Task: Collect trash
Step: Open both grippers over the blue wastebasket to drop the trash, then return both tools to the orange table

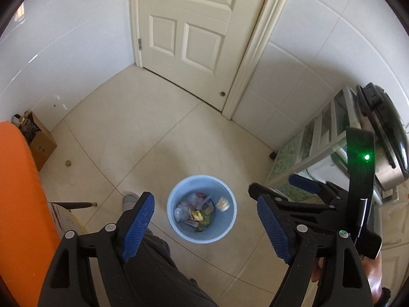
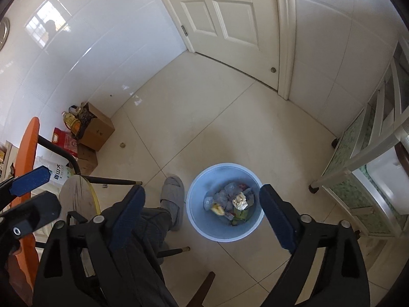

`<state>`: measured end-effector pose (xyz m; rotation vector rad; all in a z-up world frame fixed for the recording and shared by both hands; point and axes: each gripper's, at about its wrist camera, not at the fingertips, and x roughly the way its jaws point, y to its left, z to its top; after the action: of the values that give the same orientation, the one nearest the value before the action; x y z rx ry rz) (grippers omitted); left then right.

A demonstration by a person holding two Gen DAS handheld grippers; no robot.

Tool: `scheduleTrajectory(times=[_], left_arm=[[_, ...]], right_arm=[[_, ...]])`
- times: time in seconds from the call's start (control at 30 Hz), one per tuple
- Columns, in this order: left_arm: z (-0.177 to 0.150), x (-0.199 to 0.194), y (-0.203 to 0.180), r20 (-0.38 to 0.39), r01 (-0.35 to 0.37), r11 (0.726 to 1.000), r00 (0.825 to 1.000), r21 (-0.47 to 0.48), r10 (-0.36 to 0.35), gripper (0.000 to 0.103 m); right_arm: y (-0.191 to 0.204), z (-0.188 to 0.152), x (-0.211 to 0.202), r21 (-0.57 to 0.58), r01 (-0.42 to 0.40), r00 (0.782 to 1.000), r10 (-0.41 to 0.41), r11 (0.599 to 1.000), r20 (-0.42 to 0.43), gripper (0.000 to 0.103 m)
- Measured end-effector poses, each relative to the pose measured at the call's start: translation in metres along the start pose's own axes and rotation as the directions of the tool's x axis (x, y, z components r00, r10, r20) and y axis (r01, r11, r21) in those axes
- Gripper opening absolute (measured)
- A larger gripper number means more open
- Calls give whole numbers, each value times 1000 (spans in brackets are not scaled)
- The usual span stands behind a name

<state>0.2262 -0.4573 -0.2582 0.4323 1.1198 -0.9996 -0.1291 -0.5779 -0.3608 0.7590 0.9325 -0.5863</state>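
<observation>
Trash (image 2: 236, 202) is seen inside blue bin (image 2: 196, 220) on floor; left gripper (image 1: 205, 226) and right gripper (image 2: 202, 213) are held wide apart, empty, above it. Bin could be knocked if lowered carelessly.

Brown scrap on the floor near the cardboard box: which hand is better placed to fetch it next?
Probably left. The brown scrap lies left of the blue bin, beside the cardboard box. The left tool is open and empty; so is the right tool.
</observation>
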Motion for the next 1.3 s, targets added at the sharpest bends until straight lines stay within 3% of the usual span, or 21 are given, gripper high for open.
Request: scheduleTrajectory(times=[0.33,0.6,0.77,0.93,1.1,1.3], left_arm=[[-40,-66,1,155,-79,996,984,-51,86,86],[-93,-152,18,297,-96,986,946,-135,133,88],[-136,-210,35,374,-105,970,909,-221,184,92],[-185,-264,46,443,-130,942,857,-308,263,94],[-238,-310,48,479,-161,903,803,-398,354,96],[-299,-358,45,492,-198,838,732,-508,471,101]], right_arm=[[20,1,-31,-4,38,998,-38,999,49,103],[79,12,-83,-91,-3,987,18,996,159,103],[135,16,-122,-181,-47,967,90,982,237,103],[199,13,-157,-292,-89,939,178,952,295,103],[259,5,-187,-396,-121,907,264,910,328,103],[322,-9,-210,-500,-153,875,351,852,332,103]])
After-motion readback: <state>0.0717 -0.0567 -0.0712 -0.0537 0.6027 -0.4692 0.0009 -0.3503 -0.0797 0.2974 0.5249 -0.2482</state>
